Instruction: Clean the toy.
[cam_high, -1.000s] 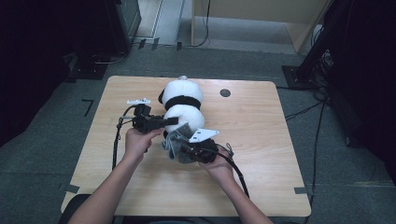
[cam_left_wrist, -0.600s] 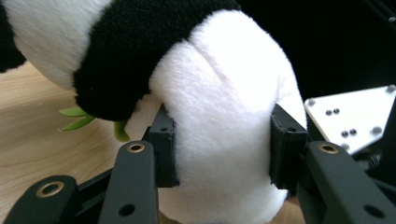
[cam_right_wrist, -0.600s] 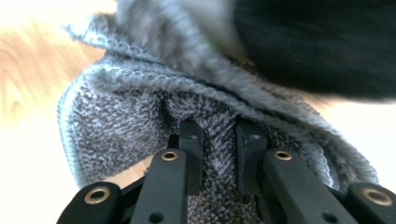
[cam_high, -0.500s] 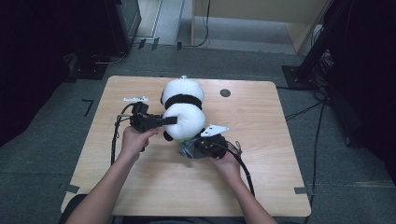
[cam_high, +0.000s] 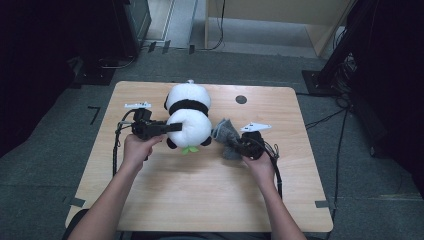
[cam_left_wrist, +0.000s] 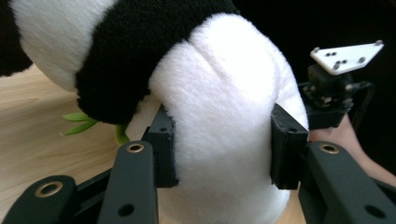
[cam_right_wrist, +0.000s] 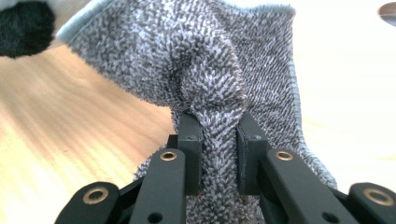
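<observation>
1. No writing can be read on the panda plush (cam_high: 189, 119) or the grey cloth (cam_high: 225, 136).
2. The left gripper (cam_left_wrist: 223, 144) clamps the plush's white body; its own view shows the pads sunk into the fur.
3. The right gripper (cam_right_wrist: 219, 144) pinches a fold of cloth, just right of the plush.
4. The tabletop (cam_high: 200, 200) lies bare toward the person's edge.
</observation>
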